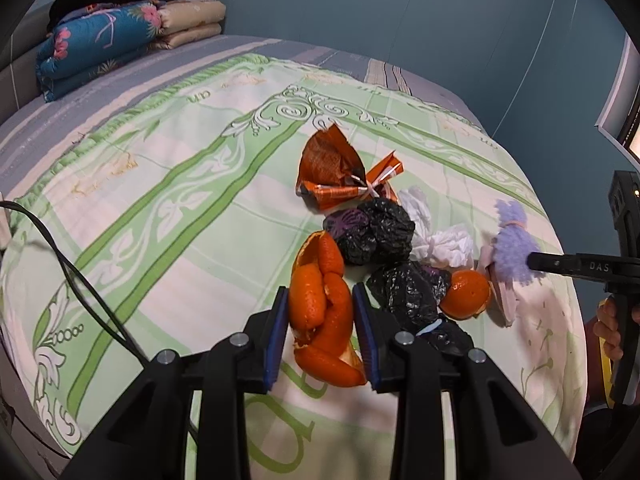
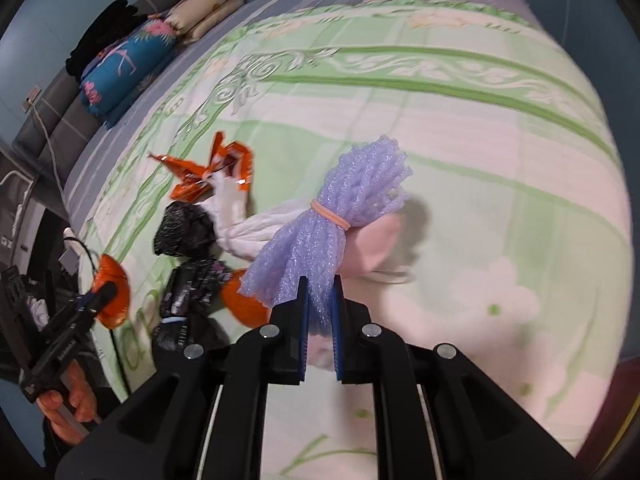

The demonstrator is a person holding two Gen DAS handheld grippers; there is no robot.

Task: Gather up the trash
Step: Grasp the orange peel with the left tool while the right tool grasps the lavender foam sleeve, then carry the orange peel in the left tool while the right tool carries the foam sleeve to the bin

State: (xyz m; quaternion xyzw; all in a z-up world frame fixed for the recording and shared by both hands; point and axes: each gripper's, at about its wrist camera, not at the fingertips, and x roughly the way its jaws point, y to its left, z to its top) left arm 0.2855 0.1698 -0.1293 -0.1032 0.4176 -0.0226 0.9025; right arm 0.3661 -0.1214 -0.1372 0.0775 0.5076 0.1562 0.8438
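Gathering: trash lies in one loose heap on the bed (image 1: 168,184), so both grippers work the same patch from opposite sides.
Left gripper (image 1: 322,336): its blue pads straddle the peel (image 1: 320,312) and appear pressed against both sides, so the fingers are closed on it; the peel curls upright between them, which suggests a side pinch chosen to keep the limp strip from folding away.
Right gripper (image 2: 320,320): fingers nearly together, clamping the lower end of the foam net (image 2: 340,224); the net stands up and out from the pads, probably lifted clear of the sheet, though motion blur makes that uncertain.
Band (image 2: 332,214): a rubber band cinches the net at its waist, which is why it holds as one bundle and can be taken by one end.
Pink piece (image 2: 380,248): sits just behind the net; whether it is tied to it cannot be told.
Remaining pile: black bags (image 1: 376,232), white tissue (image 1: 440,244), an orange wrapper (image 1: 336,172) and a half orange (image 1: 466,294) touch or overlap one another between the two grippers.
Bedding (image 1: 100,40): folded quilts stacked at the head, well apart from the trash and no part of the job.
Progress: early, by judgement; two items are gripped, most of the heap is untouched, and no bin shows in either view.
Risk: the peel may tear or slip when raised.
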